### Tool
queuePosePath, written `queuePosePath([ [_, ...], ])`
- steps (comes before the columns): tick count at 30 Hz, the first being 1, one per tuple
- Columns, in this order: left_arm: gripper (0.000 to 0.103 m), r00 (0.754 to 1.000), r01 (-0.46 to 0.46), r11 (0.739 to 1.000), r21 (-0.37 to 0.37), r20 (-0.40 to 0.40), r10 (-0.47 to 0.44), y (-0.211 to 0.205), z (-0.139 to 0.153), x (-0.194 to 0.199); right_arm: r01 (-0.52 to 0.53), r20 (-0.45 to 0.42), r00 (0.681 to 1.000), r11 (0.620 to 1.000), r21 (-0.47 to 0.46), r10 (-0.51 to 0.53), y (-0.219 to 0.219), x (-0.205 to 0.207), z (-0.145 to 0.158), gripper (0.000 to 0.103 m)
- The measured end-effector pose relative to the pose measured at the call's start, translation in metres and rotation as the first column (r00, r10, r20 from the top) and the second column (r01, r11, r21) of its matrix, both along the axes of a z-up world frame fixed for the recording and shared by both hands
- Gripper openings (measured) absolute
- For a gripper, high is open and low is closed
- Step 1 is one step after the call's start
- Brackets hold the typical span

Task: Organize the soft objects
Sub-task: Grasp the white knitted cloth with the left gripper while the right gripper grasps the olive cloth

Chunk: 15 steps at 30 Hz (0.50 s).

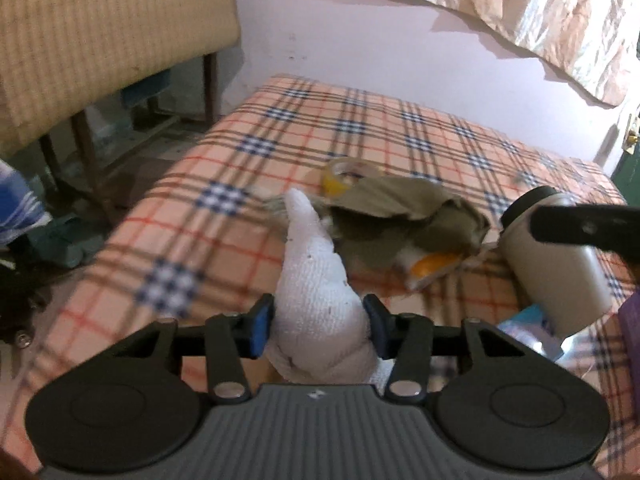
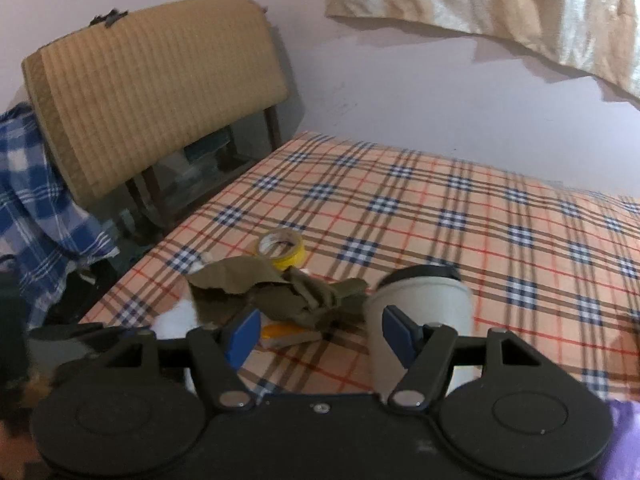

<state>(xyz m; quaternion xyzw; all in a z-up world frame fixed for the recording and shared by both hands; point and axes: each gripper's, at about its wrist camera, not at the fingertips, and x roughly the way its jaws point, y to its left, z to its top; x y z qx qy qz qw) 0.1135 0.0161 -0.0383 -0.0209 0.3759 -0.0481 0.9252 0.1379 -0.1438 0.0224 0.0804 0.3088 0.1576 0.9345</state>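
White knitted sock (image 1: 316,292), bunched and pointing upward, is pinched by the left tool (image 1: 318,326). Ahead lies a crumpled olive cloth (image 1: 404,220). The right tool (image 2: 316,336) is spread, holding nothing.

A yellow tape roll (image 2: 282,249) lies near a white bottle (image 2: 420,312).

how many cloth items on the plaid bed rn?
2: a white cloth pinched in the left gripper at the near edge, and an olive cloth crumpled mid-bed beside the tape roll. More may lie beneath it.
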Motion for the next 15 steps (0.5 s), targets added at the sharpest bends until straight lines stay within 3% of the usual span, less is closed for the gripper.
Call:
queuePosePath([
  [4,0.050,1.000,-0.017,1.000,0.017,0.001,0.017,0.012,0.005,-0.005,-0.058,-0.003,0.998,0.998,-0.037,0.058,0.028,0.020,-0.005,0.079],
  [14,0.051,1.000,-0.030,0.999,-0.025,0.008,0.030,0.021,0.004,0.001,-0.067,-0.069,0.996,0.992,-0.103,0.060,0.066,0.073,-0.032,0.081],
  [15,0.051,1.000,-0.029,0.999,-0.028,0.008,0.029,0.021,0.004,0.002,-0.066,-0.073,0.996,0.993,-0.099,0.059,0.066,0.075,-0.034,0.078],
])
